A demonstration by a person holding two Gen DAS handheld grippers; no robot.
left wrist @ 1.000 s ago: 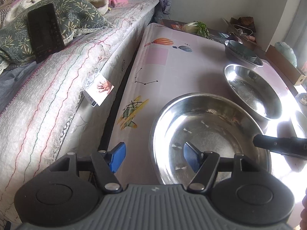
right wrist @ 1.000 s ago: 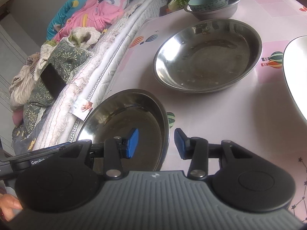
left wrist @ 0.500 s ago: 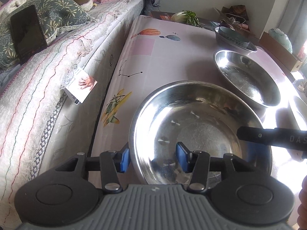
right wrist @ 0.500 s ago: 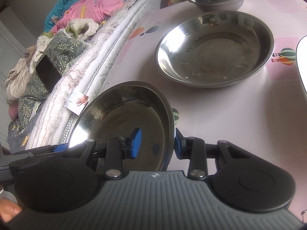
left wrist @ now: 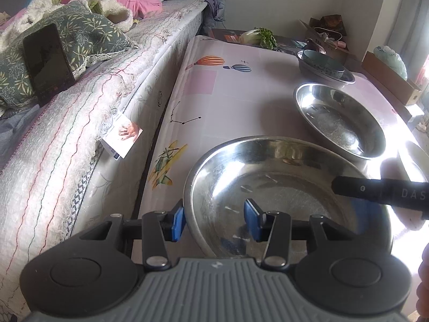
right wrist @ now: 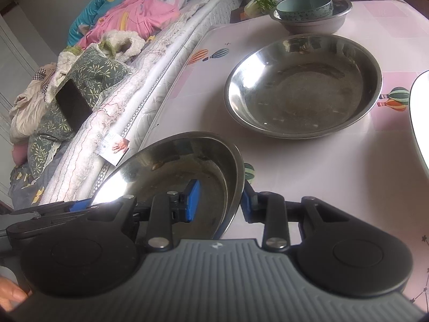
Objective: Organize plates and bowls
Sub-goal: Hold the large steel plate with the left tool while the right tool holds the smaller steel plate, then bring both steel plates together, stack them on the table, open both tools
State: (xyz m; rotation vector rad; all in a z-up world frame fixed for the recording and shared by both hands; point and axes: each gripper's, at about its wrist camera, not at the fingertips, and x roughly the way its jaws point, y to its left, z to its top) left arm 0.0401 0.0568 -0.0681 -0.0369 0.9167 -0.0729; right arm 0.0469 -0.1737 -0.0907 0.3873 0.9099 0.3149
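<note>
The near steel bowl (left wrist: 281,187) (right wrist: 174,171) sits at the table's front left. My left gripper (left wrist: 214,224) is shut on its left rim, one blue pad outside the wall and one inside. My right gripper (right wrist: 218,201) is shut on the opposite rim the same way; one of its black fingers (left wrist: 375,190) shows over the bowl. In the right wrist view the bowl looks tipped. A second steel bowl (left wrist: 340,123) (right wrist: 303,88) lies behind. Farther back a teal bowl (left wrist: 321,64) (right wrist: 305,8) rests in a steel basin (right wrist: 313,25).
A white plate (right wrist: 421,118) cuts in at the right edge. A bed (left wrist: 80,134) with pillow, clothes and a dark phone (left wrist: 47,61) runs along the table's left side. A leafy vegetable (left wrist: 260,37) and a cardboard box (left wrist: 391,77) stand at the back.
Both pairs of jaws have narrowed onto the near bowl's rim, the left from a wide stance beside it. The bowl now looks slightly tipped in the right wrist view.
</note>
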